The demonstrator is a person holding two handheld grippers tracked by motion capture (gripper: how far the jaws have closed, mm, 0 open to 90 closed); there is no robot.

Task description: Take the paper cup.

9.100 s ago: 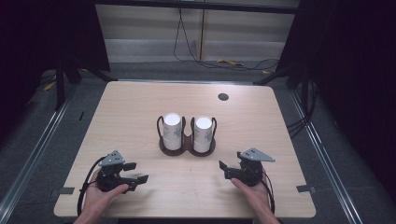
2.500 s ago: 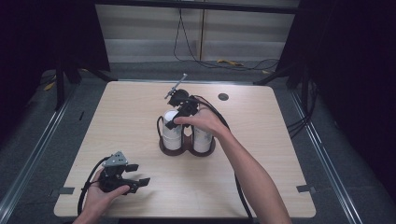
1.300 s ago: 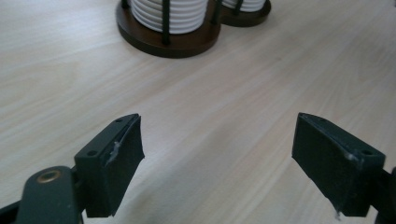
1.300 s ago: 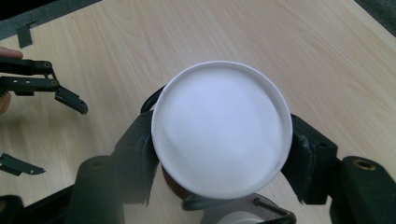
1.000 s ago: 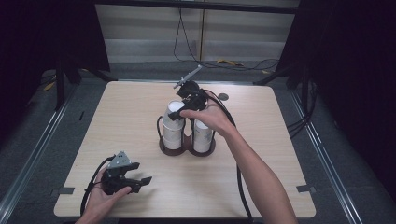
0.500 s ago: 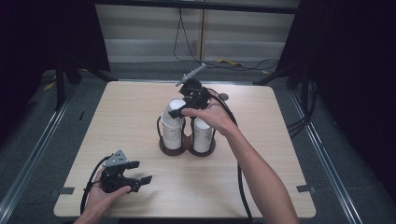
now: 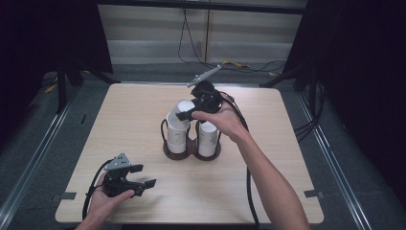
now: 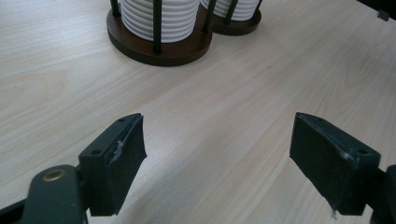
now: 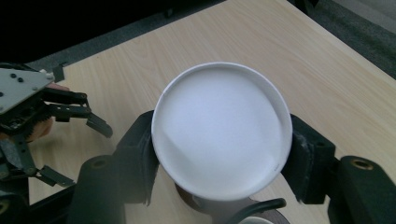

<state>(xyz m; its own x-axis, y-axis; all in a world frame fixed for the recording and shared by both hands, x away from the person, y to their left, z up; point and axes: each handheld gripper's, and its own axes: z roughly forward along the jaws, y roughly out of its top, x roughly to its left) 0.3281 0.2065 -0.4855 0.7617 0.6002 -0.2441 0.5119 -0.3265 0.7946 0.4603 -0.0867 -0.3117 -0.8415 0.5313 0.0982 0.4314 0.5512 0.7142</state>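
The right gripper [image 7: 187,114] is clamped on the top cup [image 7: 181,114] of the left stack [image 7: 177,136], both pads squeezing its sides, and that cup now sits tilted and lifted clear of the cups below. A second ago it was only just rising; now it's plainly higher and leaning, so the pull-off looks well underway. In the right gripper view the cup [image 9: 222,129] shows its round white face between the jaws, held firm.

The left gripper [image 7: 143,183] rests low on the table [image 7: 297,158] near the front edge, jaws apart, nothing between them. It hasn't budged.

The holder [image 7: 191,152] keeps both stacks; the right stack [image 7: 208,138] stands just beside, under the reaching hand [image 7: 225,120]. The holder's black posts [image 8: 157,25] ring each stack, and my guess is the cup must go straight up to clear them. A small dark disc [image 7: 229,99] lies behind the right hand.
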